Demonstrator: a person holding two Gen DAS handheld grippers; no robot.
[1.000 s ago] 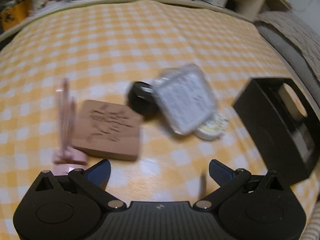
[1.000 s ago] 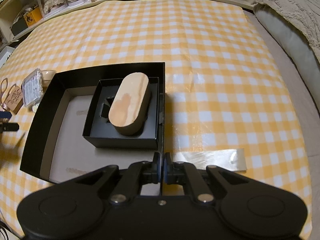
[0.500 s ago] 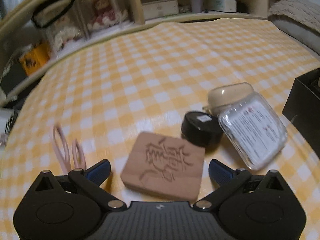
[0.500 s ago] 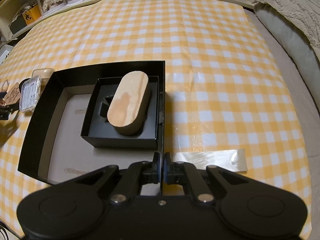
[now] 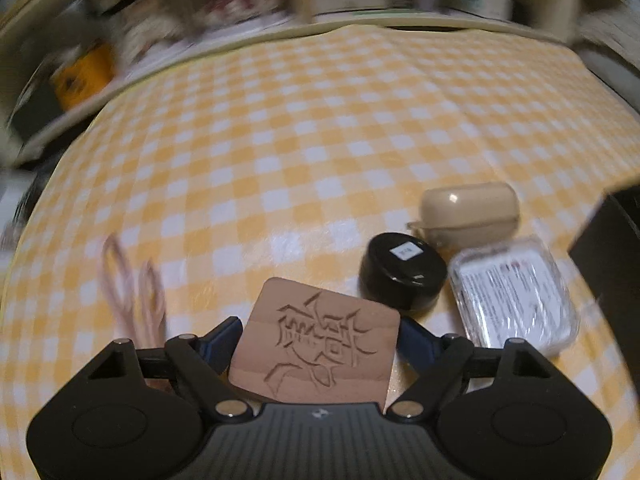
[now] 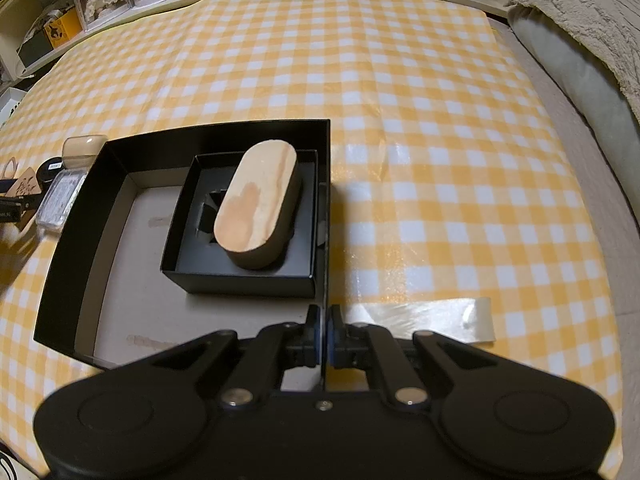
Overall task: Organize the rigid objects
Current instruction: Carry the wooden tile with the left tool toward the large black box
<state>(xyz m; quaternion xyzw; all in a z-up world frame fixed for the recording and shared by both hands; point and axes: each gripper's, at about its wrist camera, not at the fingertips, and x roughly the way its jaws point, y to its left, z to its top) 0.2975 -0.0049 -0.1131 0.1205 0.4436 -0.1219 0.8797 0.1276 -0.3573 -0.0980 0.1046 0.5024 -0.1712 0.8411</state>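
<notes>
Blur: shelves [image 5: 240, 8] far ahead of your left fingers are smearing past reading | pink loops [image 5: 132, 292] beside your left finger are streaking | Cut off: black box [image 5: 612, 280] is running off the frame right of those fingers | Hidden: carved wooden tile [image 5: 316, 344] is losing its near edge behind your left gripper [image 5: 320, 340], jaws closing around it.

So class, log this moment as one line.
left gripper: jaws closing around carved square wooden block | right gripper: shut on black cardboard box wall

Nothing is reading cleanly: wooden tile [image 5: 316, 350] is showing a carved character-like sign; clear case [image 5: 512, 300] and black jar [image 5: 402, 276] labels are showing illegible print.
</notes>
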